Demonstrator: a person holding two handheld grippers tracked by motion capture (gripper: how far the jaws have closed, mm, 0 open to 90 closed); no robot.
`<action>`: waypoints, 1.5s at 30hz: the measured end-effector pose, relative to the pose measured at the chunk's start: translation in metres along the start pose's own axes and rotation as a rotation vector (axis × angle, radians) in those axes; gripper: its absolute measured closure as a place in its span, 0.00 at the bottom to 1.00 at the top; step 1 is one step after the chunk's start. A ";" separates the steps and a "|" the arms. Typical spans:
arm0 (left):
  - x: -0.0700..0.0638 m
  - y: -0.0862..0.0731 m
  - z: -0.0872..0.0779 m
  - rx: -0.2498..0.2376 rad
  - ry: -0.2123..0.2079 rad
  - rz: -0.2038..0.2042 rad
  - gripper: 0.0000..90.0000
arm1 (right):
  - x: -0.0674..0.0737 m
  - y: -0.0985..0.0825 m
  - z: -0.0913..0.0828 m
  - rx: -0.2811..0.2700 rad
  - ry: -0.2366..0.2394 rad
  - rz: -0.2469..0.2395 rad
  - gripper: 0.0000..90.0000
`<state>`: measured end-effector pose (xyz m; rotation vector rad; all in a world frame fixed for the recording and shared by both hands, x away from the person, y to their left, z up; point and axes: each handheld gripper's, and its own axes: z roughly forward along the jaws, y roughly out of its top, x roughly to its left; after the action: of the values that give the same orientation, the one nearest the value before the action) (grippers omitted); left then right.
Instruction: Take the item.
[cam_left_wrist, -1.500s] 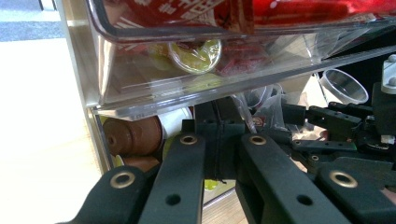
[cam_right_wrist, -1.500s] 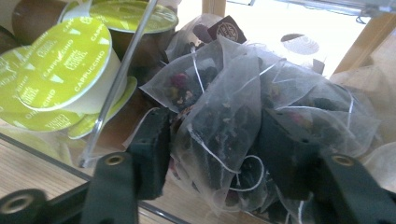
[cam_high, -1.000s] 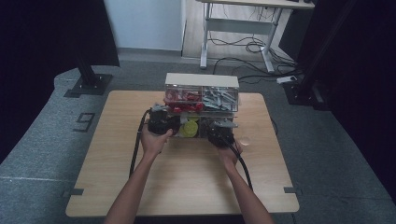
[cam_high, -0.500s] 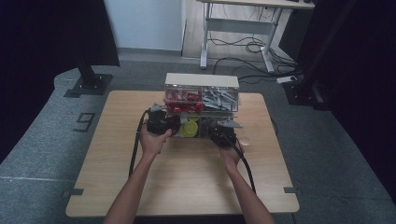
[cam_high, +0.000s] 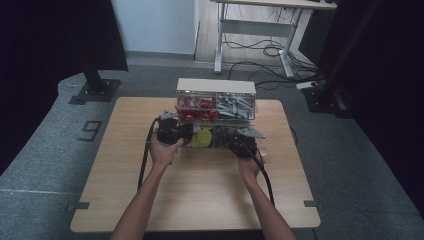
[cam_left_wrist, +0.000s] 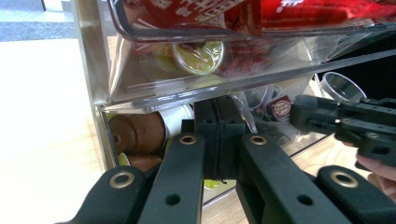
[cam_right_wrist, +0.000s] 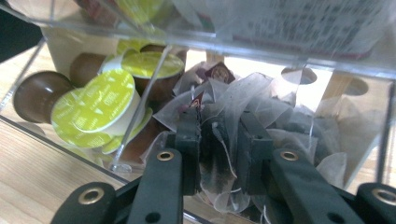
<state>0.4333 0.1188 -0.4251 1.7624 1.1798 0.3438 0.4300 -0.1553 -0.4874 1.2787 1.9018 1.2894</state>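
Note:
A clear two-tier organizer (cam_high: 216, 86) stands at the table's far middle. Its lower drawer holds brown coffee capsules with green lids (cam_right_wrist: 105, 100) on the left and mesh tea bags on the right. My right gripper (cam_right_wrist: 219, 126) reaches into the tea bag compartment, shut on a tea bag (cam_right_wrist: 217, 158) that sits pinched between its pads. My left gripper (cam_left_wrist: 218, 116) is shut at the drawer's front beside the capsules (cam_left_wrist: 140, 133), and I see nothing between its jaws. From above, the left gripper (cam_high: 175, 132) and right gripper (cam_high: 240, 142) sit side by side at the drawer.
The upper tier holds red packets (cam_high: 195, 106) on the left and pale sachets (cam_high: 234, 105) on the right. The wooden table (cam_high: 200, 200) has free room in front of the organizer. In the left gripper view the right gripper (cam_left_wrist: 345, 123) is close on the right.

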 end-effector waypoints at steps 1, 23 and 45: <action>0.000 0.000 0.000 0.000 0.000 0.000 0.99 | -0.001 0.002 -0.003 -0.012 0.006 0.002 0.81; -0.001 0.000 -0.001 0.001 0.000 0.004 0.99 | -0.006 0.006 -0.008 -0.021 0.008 0.004 0.81; -0.001 -0.001 -0.001 -0.002 0.003 0.005 0.99 | -0.015 0.006 -0.014 -0.035 0.009 0.033 0.83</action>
<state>0.4318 0.1189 -0.4249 1.7638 1.1771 0.3498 0.4279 -0.1736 -0.4779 1.2941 1.8630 1.3418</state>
